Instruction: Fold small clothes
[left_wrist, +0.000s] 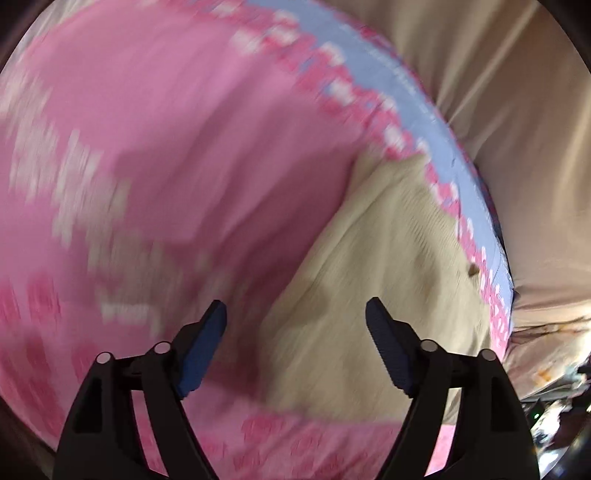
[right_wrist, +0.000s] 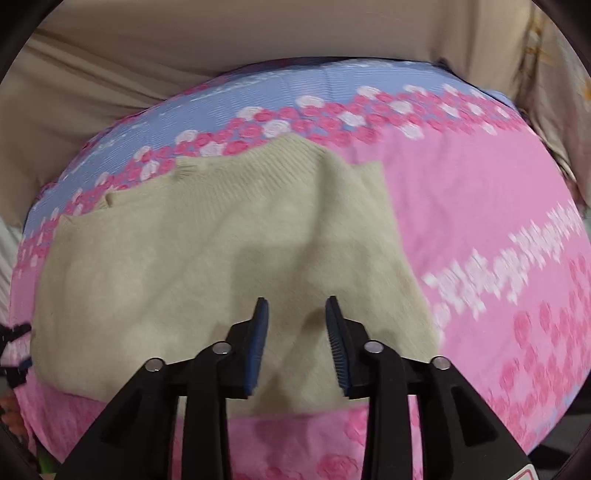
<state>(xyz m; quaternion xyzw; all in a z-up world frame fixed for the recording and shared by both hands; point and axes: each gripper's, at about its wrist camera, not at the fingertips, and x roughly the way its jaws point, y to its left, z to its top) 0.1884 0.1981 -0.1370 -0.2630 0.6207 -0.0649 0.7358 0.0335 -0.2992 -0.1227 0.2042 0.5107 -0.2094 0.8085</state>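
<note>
Beige sweater (right_wrist: 221, 258), neck pointing away (blurred)

left wrist: looks down along its fingers, close over the pink cover (left_wrist: 155, 122), beige garment (left_wrist: 369, 280) ahead-right | right wrist: looks down, close, beige garment (right_wrist: 207, 266) straight ahead beyond its fingers | shared: garment, pink cover (right_wrist: 480, 192), blue flowered border

This looks like a bedroom in a home. Ahead of both grippers spreads a pink bedsheet (right_wrist: 480, 206) printed with roses and a pale blue border band (right_wrist: 258, 92), a soft domestic surface. Beyond its far edge hangs a beige curtain (right_wrist: 184, 33) in loose folds. A cream knit sweater (right_wrist: 207, 258) lies on the sheet.
</note>
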